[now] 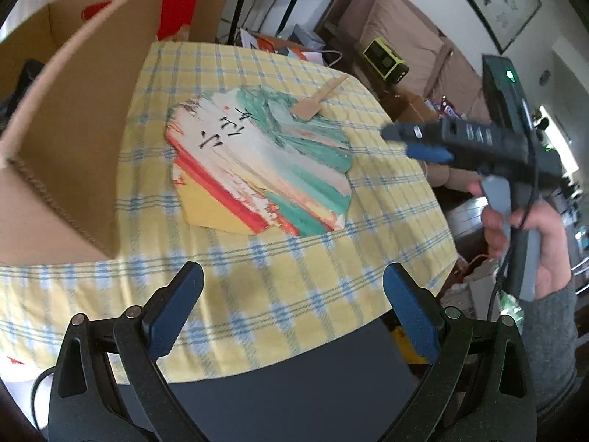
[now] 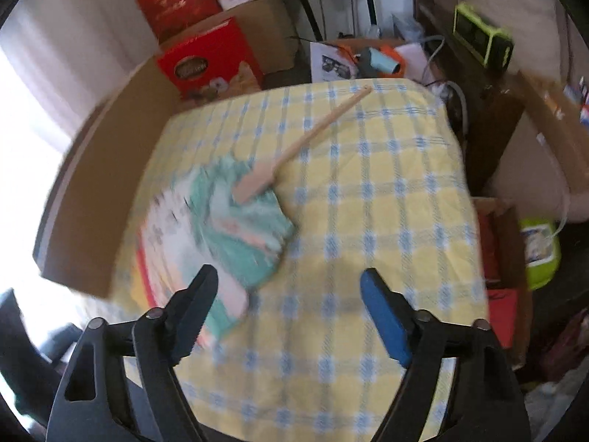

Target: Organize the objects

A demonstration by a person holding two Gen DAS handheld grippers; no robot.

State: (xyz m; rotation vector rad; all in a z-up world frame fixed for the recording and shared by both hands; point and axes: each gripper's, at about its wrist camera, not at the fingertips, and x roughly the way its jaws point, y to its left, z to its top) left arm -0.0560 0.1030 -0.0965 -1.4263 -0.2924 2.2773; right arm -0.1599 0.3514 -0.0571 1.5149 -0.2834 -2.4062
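Observation:
A flat paper fan (image 1: pixel 257 162) painted in green, red and white, with black brush characters, lies on the yellow checked tablecloth (image 1: pixel 313 276). Its wooden handle (image 1: pixel 320 101) points to the far right corner. In the right wrist view the fan (image 2: pixel 228 221) is blurred, its handle (image 2: pixel 313 136) running up and right. My left gripper (image 1: pixel 292 280) is open above the cloth near the front edge, holding nothing. My right gripper (image 2: pixel 289 287) is open too, over the fan's near corner and bare cloth. From the left wrist view the right gripper (image 1: pixel 416 143), held by a hand (image 1: pixel 530 235), hovers right of the fan.
A large open cardboard box (image 1: pixel 66 140) stands on the table's left side, beside the fan. Behind the table are red boxes (image 2: pixel 210 59), a green device (image 2: pixel 482 40) and clutter. A sofa (image 1: pixel 405 37) lies beyond the right edge, and a dark chair seat (image 1: pixel 287 386) sits below the front edge.

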